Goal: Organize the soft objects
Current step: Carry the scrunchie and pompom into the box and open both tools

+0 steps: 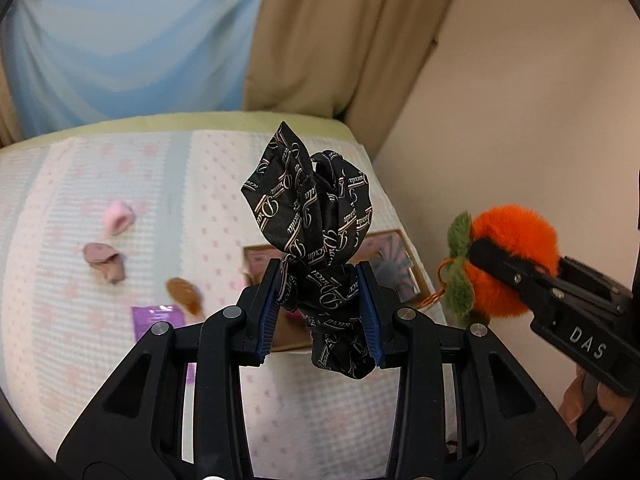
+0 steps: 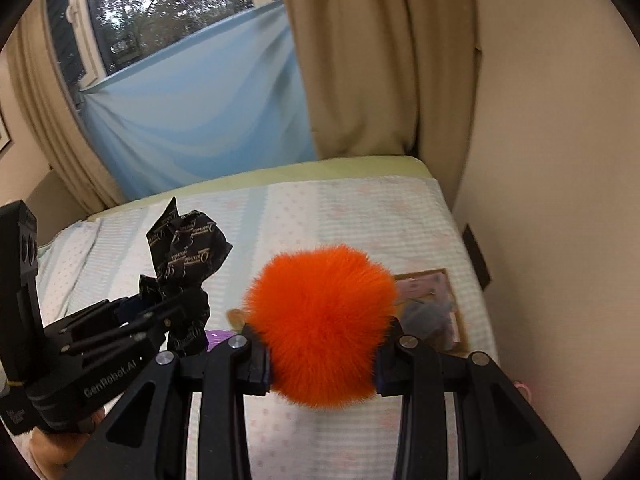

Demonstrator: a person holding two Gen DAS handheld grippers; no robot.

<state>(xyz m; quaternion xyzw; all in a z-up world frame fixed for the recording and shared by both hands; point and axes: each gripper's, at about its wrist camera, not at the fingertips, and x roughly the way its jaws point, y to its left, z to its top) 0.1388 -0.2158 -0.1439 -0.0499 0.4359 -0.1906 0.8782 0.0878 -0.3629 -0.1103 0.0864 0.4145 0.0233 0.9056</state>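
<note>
Below me lies a bed [image 1: 100,208] with a dotted cover. My left claw [image 1: 320,300] pinches a black scarf [image 1: 308,208]; at three o'clock, my right claw [image 2: 320,360] squeezes an orange pompom [image 2: 320,320].

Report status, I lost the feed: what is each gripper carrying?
Left gripper shut on black printed scarf. Right gripper shut on orange pompom. Both above bed; open box ahead, path clear.

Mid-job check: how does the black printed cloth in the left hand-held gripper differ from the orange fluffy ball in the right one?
The black printed cloth is thin, bunched fabric with pale lettering; the orange fluffy ball is plain, furry and round, with green felt leaves. The cloth sticks up well past its pads; the ball bulges between its own. Shared: each is clamped, lifted above the bed, by the left hand-held gripper and right hand-held gripper.
</note>
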